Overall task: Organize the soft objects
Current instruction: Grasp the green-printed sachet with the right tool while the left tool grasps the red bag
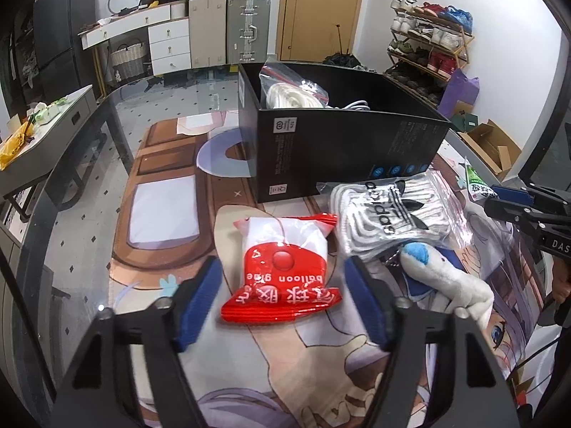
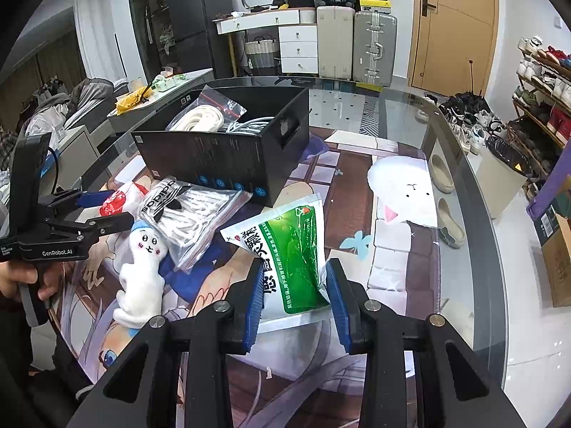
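A glass-topped table [image 2: 446, 149] stands over a pale tiled floor [image 1: 200, 92] with small dark diamonds. Against the white far wall stand a white drawer unit [image 1: 167, 44], two upright suitcases [image 1: 228, 30] and a tan wooden door [image 1: 321, 10]. A laden shoe rack [image 1: 428, 48] lines the right wall, with a black cabinet [image 1: 60, 28] at the left.

The box [image 1: 342, 149] is black with blue dots; one packet [image 1: 285, 267] red and white, another [image 2: 289, 249] green and white; the plush toy [image 2: 142, 271] white, perhaps blue-capped.
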`<state>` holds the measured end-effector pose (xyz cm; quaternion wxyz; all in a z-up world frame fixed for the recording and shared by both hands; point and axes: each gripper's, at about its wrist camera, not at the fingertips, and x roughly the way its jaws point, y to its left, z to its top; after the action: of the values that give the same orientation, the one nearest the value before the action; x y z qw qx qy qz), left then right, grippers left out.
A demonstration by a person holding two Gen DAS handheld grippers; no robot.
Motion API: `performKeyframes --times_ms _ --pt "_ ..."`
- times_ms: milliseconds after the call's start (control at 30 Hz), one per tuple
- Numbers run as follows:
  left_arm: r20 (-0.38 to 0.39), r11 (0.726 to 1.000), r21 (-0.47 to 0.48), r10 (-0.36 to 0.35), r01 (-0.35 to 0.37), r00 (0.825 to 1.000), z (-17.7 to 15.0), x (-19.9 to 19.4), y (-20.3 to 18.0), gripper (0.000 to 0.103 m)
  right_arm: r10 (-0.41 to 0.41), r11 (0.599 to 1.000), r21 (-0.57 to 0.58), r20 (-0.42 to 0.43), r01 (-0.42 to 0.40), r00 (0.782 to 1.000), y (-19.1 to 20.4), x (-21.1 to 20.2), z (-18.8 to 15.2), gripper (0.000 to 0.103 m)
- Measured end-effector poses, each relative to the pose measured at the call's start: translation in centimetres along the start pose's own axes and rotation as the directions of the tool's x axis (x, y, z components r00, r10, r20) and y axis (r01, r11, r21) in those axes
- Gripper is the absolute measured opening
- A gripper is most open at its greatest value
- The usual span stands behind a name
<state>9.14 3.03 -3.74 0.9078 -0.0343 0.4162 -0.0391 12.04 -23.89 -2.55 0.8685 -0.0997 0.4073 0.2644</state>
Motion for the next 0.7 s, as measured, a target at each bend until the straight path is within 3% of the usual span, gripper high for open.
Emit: performKeyframes --times_ms 200,567,700 --pt "0.011 1.000 -0.014 -0.021 0.021 1.000 -0.1 -0.5 0.4 0.051 0.001 1.000 -0.001 0.004 -0.001 1.000 0.1 0.0 -0.1 0.034" --pt "0.013 1.000 -0.029 0.003 -0.003 1.000 -0.9 -1.6 0.7 0.050 0.002 1.000 0.002 0.008 -0.002 1.000 0.1 0.0 0.0 0.034" --pt "0.029 1.000 -0.025 0.006 -0.006 1.000 -1.2 -2.1 0.7 0.042 0.005 1.000 0.003 0.017 -0.005 1.000 0.3 -0.1 0.1 0.034"
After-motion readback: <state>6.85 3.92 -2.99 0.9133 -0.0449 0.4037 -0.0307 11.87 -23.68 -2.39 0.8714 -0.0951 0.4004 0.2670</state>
